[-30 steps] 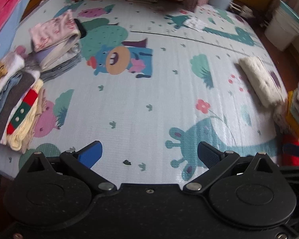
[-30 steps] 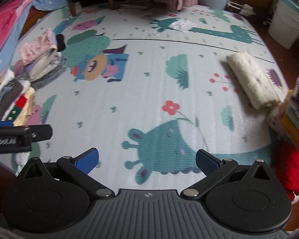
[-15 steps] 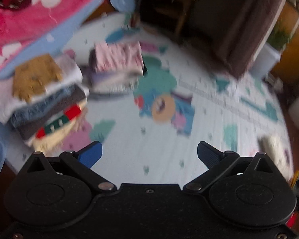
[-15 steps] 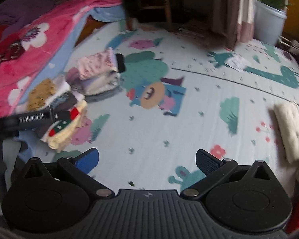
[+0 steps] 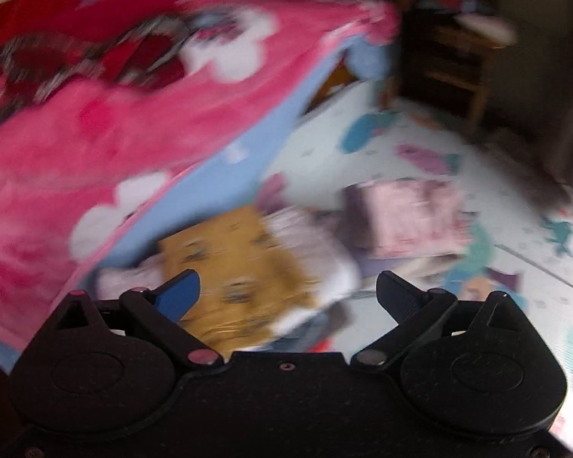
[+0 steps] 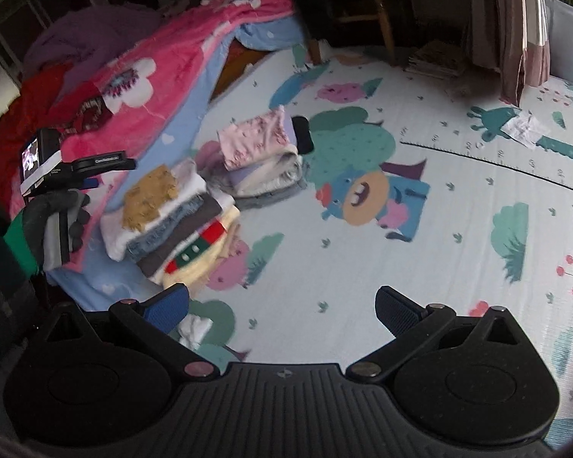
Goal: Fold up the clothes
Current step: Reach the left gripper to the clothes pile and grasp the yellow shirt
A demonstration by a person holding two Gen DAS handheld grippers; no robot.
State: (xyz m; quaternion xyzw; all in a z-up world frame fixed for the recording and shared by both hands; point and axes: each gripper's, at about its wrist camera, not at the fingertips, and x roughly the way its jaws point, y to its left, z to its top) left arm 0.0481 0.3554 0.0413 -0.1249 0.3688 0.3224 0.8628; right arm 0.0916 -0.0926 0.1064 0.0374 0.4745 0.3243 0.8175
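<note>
Two stacks of folded clothes lie at the left of the cartoon play mat (image 6: 458, 267). The near stack (image 6: 171, 225) has a mustard-patterned white top on it, also blurred in the left wrist view (image 5: 240, 267). The far stack (image 6: 259, 152) has a pink floral piece on top, which also shows in the left wrist view (image 5: 404, 217). My left gripper (image 5: 286, 294) is open and empty, hovering over the near stack. My right gripper (image 6: 282, 305) is open and empty above the bare mat. The left gripper also shows in the right wrist view (image 6: 91, 168), held in a gloved hand.
A bed with a pink flowered blanket (image 6: 152, 87) and a red and a purple heap borders the mat on the left. A wooden chair (image 6: 362, 11) stands at the back, a curtain (image 6: 523, 26) at back right. A white scrap (image 6: 194, 328) lies near my right gripper.
Both grippers have swung left, from the mat's right side and the cream roll toward the stacks and the bed. Both stayed open. The left view is motion-blurred.
</note>
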